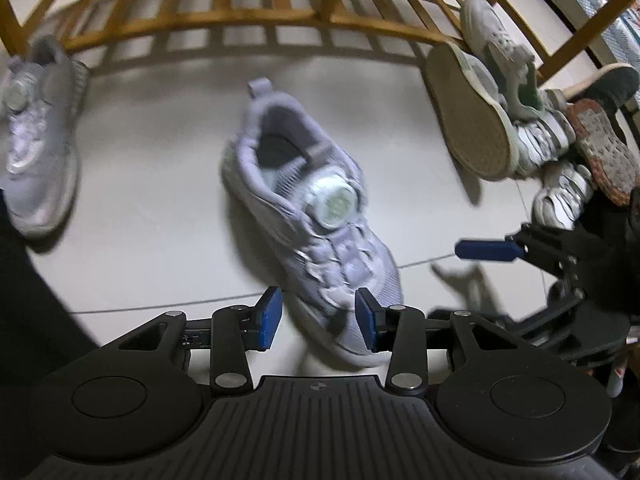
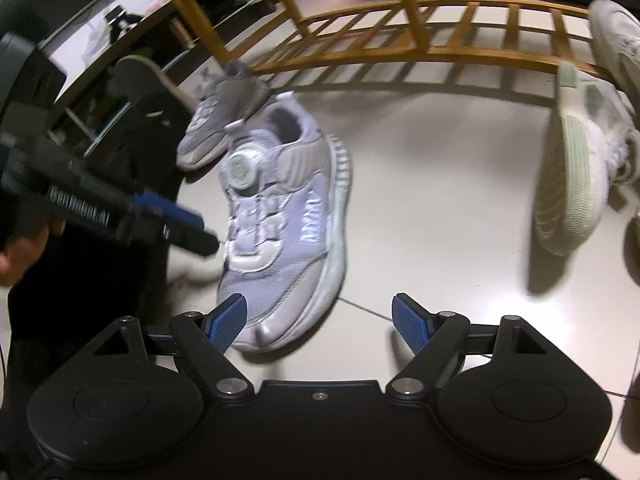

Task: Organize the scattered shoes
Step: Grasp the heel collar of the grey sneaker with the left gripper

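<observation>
A lilac sneaker with a round dial lace (image 1: 308, 216) lies on the pale floor tiles, toe toward me. My left gripper (image 1: 320, 318) hovers open over its toe, one blue pad on each side and neither touching it. The matching lilac sneaker (image 1: 40, 132) lies at the far left by the wooden rack. In the right wrist view the same sneaker (image 2: 280, 220) lies ahead and slightly left. My right gripper (image 2: 320, 324) is wide open and holds nothing, with its left pad near the toe. The left gripper (image 2: 180, 224) reaches in from the left, and the second sneaker (image 2: 220, 120) lies behind.
A slatted wooden shoe rack (image 1: 240, 12) runs along the back. To the right lies a heap of white and green sneakers (image 1: 472, 112), some sole up, with a dark shoe (image 1: 612, 84) behind it. A blue finger (image 1: 488, 250) of the right gripper shows at the right. A hand (image 2: 16, 256) holds the left gripper.
</observation>
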Demonstrator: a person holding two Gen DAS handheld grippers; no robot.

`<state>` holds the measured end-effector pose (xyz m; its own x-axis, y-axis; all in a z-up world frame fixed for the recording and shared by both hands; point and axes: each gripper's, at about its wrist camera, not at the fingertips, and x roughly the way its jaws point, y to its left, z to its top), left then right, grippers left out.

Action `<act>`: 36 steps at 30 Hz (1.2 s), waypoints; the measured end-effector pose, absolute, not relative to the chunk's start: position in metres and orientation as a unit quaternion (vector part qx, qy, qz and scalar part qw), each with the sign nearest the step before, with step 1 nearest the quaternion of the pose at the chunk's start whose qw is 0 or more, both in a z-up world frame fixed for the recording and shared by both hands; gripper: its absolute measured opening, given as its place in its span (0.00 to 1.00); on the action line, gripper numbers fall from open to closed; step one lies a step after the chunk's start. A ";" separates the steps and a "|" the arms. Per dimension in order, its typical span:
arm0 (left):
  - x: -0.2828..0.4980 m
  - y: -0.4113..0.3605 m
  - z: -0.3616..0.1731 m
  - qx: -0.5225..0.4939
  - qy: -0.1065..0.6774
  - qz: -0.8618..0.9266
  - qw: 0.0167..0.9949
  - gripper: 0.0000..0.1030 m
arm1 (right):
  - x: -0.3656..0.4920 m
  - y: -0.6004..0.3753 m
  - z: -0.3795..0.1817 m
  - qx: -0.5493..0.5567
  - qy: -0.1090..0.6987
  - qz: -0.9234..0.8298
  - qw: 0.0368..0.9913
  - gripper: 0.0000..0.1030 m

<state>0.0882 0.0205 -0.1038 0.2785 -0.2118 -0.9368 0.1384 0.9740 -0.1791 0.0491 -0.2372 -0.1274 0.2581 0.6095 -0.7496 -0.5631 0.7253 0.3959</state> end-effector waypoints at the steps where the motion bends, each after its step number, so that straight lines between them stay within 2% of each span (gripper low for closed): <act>1: 0.089 0.024 -0.101 -0.033 0.587 -0.106 0.802 0.45 | 0.048 -0.236 -0.128 0.022 0.484 0.373 0.791 0.80; 11: 0.114 0.053 -0.079 -0.067 0.555 -0.044 0.828 0.49 | 0.030 -0.203 -0.135 -0.029 0.483 0.412 0.772 0.80; 23: 0.149 0.050 -0.090 -0.060 0.546 -0.001 0.836 0.50 | 0.010 -0.171 -0.142 -0.104 0.458 0.411 0.781 0.80; 30: 0.153 0.044 -0.087 -0.055 0.533 -0.012 0.844 0.51 | 0.016 -0.169 -0.143 -0.071 0.459 0.397 0.792 0.81; 33: 0.159 0.041 -0.093 -0.057 0.539 -0.014 0.840 0.51 | 0.016 -0.166 -0.143 -0.072 0.452 0.385 0.801 0.84; 35: 0.162 0.039 -0.098 -0.057 0.542 -0.011 0.839 0.49 | 0.013 -0.158 -0.145 -0.091 0.442 0.379 0.808 0.85; 36: 0.163 0.039 -0.099 -0.058 0.543 -0.010 0.838 0.45 | 0.012 -0.155 -0.146 -0.102 0.437 0.377 0.810 0.85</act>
<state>0.1630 0.0388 -0.0990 0.4104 -0.0800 -0.9084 -0.0451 0.9931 -0.1079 0.0123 -0.1552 -0.1456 0.3340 0.5219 -0.7849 -0.6993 0.6955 0.1648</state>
